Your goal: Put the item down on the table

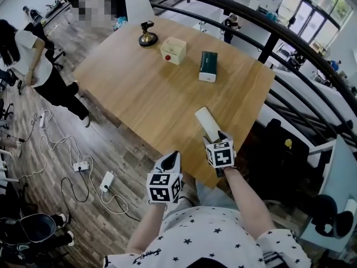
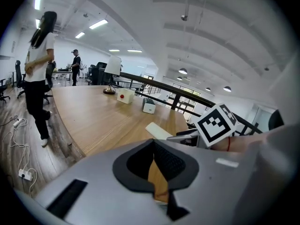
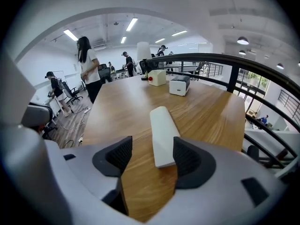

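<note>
A long white rounded item lies flat on the wooden table, near its front edge. My right gripper is just behind its near end, jaws open. In the right gripper view the white item rests on the wood with its near end beside the right pad; the left pad stands well clear of it. My left gripper hovers off the table's front edge, to the left of the right one, shut with nothing in it. The left gripper view shows its pads together and the white item beyond.
Farther back on the table stand a black-and-brass stand, a cream box with a red button and a green-and-white box. A dark railing runs along the right. A person stands left; cables and power strips lie on the floor.
</note>
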A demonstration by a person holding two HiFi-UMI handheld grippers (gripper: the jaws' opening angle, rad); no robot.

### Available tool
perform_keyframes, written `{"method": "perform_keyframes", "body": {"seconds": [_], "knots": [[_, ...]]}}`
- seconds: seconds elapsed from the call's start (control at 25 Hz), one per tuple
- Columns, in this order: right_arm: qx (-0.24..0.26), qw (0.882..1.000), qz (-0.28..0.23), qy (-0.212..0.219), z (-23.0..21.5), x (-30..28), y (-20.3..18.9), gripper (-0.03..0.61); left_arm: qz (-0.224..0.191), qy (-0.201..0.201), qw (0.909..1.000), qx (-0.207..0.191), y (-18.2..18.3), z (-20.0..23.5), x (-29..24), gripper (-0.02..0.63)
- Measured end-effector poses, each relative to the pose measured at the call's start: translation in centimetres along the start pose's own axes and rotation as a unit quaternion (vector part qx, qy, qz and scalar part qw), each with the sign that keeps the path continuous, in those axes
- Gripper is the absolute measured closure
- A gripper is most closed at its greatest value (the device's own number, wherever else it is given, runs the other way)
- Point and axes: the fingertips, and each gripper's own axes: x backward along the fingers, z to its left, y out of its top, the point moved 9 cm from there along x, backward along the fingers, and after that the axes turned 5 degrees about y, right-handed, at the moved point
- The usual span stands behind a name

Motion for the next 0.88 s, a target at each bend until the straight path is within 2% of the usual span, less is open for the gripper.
{"method": "perform_keyframes", "body": {"seconds": [0.56,0.72,0.88], "knots": [[-0.037,0.997,-0.065,-0.026,5.3,8.8,-4.7,0.469,-0.006,-0.032,0.9993,-0.019,-3.8,-0.8,6.3,0.601],[-0.041,0.995,-0.083,-0.033,7.2,11.5,-6.0,0.536,-0.011,-0.038,0.999,-0.022,-5.3,-1.2,8.5,0.601],[-0.045,0.993,-0.104,-0.032,9.0,13.9,-7.0,0.565,-0.015,-0.037,0.999,-0.018,-6.4,-1.3,10.5,0.601]]}}
